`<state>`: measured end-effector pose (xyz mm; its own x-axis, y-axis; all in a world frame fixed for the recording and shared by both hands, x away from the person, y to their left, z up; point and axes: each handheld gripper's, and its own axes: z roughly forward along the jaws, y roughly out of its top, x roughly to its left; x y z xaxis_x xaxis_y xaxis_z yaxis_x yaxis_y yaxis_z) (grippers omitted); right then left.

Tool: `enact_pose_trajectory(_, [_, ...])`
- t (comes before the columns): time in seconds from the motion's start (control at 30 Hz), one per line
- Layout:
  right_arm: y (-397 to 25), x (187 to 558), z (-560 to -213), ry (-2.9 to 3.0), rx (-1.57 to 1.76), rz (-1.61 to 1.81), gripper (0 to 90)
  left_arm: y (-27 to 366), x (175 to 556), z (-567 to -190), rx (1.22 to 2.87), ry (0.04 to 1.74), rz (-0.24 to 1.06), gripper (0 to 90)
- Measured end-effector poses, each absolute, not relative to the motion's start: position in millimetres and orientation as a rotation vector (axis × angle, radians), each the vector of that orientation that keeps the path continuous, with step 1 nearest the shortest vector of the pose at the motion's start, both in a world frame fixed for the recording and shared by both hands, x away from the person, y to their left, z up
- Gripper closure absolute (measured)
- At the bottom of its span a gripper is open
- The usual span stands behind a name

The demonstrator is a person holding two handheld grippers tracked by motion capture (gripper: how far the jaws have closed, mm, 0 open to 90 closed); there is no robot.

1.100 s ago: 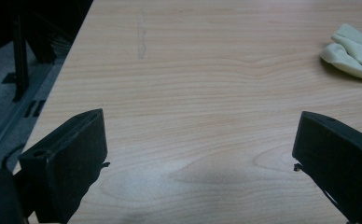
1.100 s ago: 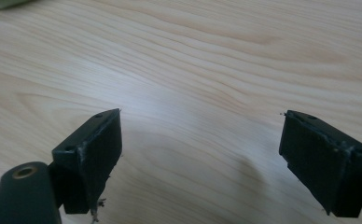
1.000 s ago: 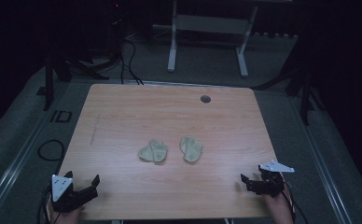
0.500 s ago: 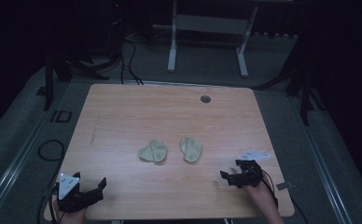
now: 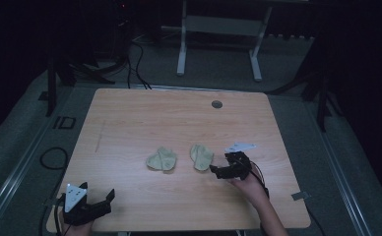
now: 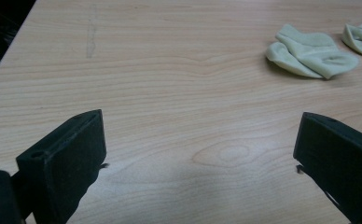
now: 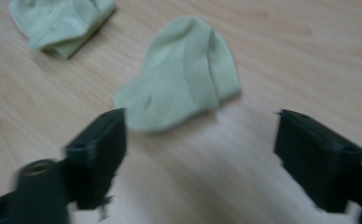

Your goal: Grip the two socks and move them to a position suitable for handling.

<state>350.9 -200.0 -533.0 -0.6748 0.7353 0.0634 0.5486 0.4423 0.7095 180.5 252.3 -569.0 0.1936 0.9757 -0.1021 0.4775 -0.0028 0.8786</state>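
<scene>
Two crumpled pale green socks lie side by side in the middle of the wooden table (image 5: 130, 118): the left sock (image 5: 162, 160) and the right sock (image 5: 201, 156). My right gripper (image 5: 220, 168) stands open just right of the right sock, its jaws pointing at it. In the right gripper view the right sock (image 7: 184, 74) lies just ahead of that open gripper (image 7: 200, 149), with the left sock (image 7: 60, 21) farther off. My left gripper (image 5: 99, 197) hovers open at the table's front left corner, holding nothing. Its own view shows the open gripper (image 6: 198, 158) and both socks (image 6: 312, 51) far ahead.
A small round grommet (image 5: 216, 104) sits near the table's back edge. Behind the table stand a white metal frame (image 5: 218, 29) and cables on the dark floor (image 5: 130, 54). Bare wood stretches between the left gripper and the socks.
My right gripper has moved from the table's right front edge leftward up to the right sock. My left gripper has shifted a little to the right along the front edge.
</scene>
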Motion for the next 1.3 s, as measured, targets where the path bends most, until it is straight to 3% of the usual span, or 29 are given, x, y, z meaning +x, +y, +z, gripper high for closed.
enact_pose_trajectory(0.4, [-149, 387, -536, 2.49, 1.058, 0.985, 25.5, 254, 179, -570, 1.612, 1.412, 0.733, 2.5])
enact_pose_trajectory(0.7, [-134, 398, -556, 2.493, 1.002, 0.847, 34.8, 254, 178, -570, 1.617, 1.405, 0.728, 2.5])
enact_pose_trajectory(0.83, [-137, 399, -557, 2.51, 1.017, 0.893, 42.7, 255, 178, -570, 1.616, 1.408, 0.728, 2.5])
enact_pose_trajectory(0.87, [-138, 398, -557, 2.513, 1.004, 0.908, 46.5, 256, 178, -570, 1.612, 1.411, 0.724, 2.5])
enact_pose_trajectory(0.9, [-138, 397, -556, 2.523, 0.988, 0.912, 56.9, 256, 178, -570, 1.612, 1.412, 0.725, 2.5])
enact_pose_trajectory(1.07, [-139, 397, -555, 2.522, 0.978, 0.913, 75.0, 255, 178, -570, 1.615, 1.411, 0.724, 2.5])
enact_pose_trajectory(1.3, [-134, 397, -550, 2.563, 0.944, 0.856, 80.5, 254, 179, -571, 1.624, 1.409, 0.725, 2.5])
